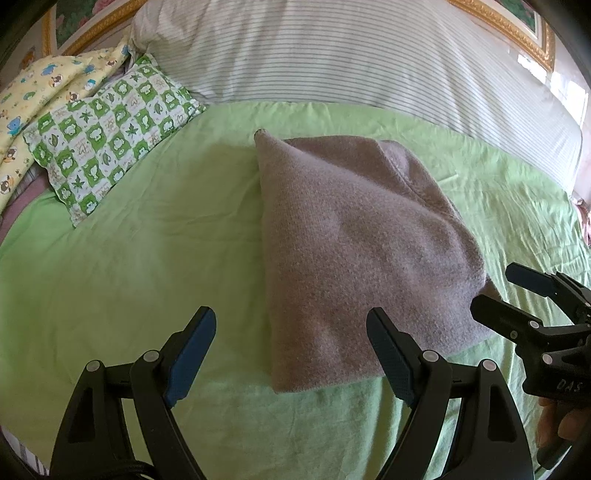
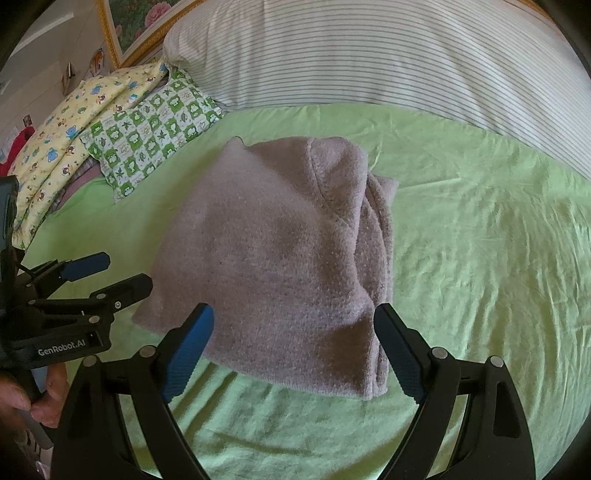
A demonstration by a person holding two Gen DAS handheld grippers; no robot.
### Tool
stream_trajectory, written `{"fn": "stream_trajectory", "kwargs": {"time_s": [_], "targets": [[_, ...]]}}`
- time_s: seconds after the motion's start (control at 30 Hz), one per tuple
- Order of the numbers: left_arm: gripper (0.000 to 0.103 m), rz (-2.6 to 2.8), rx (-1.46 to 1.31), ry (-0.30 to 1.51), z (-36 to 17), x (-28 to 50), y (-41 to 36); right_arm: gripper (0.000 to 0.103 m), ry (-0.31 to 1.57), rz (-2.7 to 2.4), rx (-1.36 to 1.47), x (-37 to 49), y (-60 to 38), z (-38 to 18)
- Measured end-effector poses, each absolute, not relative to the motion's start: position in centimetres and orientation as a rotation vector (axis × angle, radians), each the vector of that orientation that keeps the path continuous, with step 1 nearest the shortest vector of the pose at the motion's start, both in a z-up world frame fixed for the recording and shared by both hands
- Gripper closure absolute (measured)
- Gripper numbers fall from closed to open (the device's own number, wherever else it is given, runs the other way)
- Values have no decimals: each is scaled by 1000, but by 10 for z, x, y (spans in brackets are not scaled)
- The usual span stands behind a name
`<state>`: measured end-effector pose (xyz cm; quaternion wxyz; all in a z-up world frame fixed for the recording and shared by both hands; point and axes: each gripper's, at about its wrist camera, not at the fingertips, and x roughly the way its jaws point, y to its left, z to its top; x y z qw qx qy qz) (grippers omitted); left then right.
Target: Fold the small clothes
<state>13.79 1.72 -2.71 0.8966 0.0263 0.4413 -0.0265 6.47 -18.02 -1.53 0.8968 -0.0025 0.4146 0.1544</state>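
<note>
A folded grey-mauve fleece garment point(image 1: 362, 251) lies on the green bed sheet point(image 1: 129, 277); it also shows in the right wrist view point(image 2: 280, 258), with stacked layers along its right side. My left gripper point(image 1: 291, 347) is open and empty, hovering at the garment's near left edge. My right gripper point(image 2: 295, 347) is open and empty, just short of the garment's near edge. The right gripper shows in the left wrist view point(image 1: 498, 288) at the garment's right corner. The left gripper shows in the right wrist view point(image 2: 122, 271) beside the garment's left edge.
A green-and-white patterned pillow point(image 1: 110, 140) and a yellow cartoon-print pillow point(image 1: 40, 96) lie at the back left. A striped white duvet point(image 1: 351, 55) runs along the back. A gold picture frame point(image 1: 517, 26) hangs behind. The wrinkled sheet point(image 2: 480, 240) spreads to the right.
</note>
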Motion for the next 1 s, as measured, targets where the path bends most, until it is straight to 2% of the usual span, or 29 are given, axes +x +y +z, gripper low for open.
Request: {"fn": "stream_trajectory", "kwargs": {"time_s": [1.0], "targets": [[19, -63, 48, 906, -23, 141, 16, 14, 852, 322, 8, 71, -175, -9]]}}
